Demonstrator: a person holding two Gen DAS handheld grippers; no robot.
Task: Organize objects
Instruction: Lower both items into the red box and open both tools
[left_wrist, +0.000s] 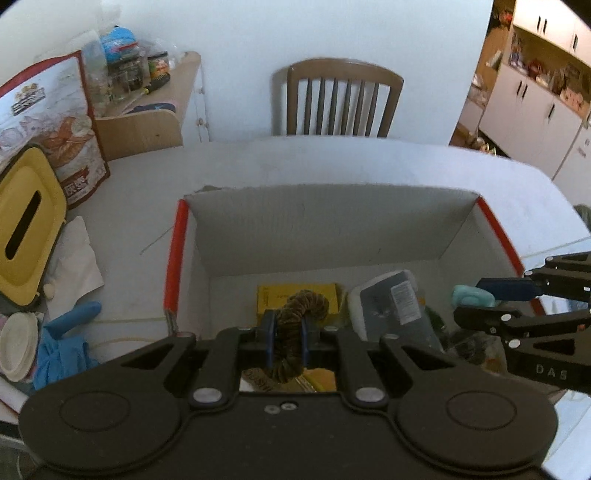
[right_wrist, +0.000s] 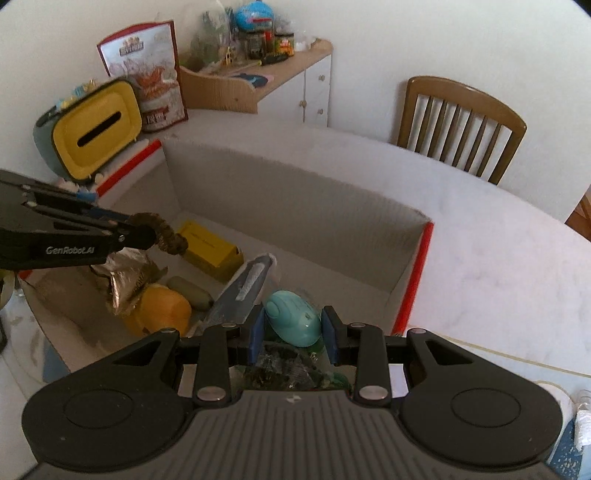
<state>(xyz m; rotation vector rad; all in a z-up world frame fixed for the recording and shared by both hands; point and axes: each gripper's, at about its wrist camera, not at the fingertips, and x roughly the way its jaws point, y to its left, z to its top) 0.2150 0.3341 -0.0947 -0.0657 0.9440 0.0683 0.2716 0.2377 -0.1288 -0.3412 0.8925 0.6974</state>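
An open cardboard box (left_wrist: 175, 258) with red edges stands on the white table. My left gripper (left_wrist: 287, 326) is shut on a brown fabric scrunchie (left_wrist: 308, 302), held over the box's near left part; from the right wrist view the scrunchie (right_wrist: 168, 234) hangs off its tips. My right gripper (right_wrist: 293, 332) is shut on a teal computer mouse (right_wrist: 291, 314) over the box's near right corner (right_wrist: 413, 280). In the box lie a yellow carton (left_wrist: 298, 301), a grey pouch (right_wrist: 240, 291), a foil wrapper (right_wrist: 125, 277) and a yellow-orange item (right_wrist: 166, 310).
Left of the box sit a yellow tissue holder (left_wrist: 26, 236), a red-trimmed snack bag (left_wrist: 55, 122), white paper (left_wrist: 74, 266), a blue glove (left_wrist: 62, 343) and a white lid (left_wrist: 16, 347). A wooden chair (left_wrist: 338, 99) stands behind the table. A side cabinet (right_wrist: 291, 81) carries jars.
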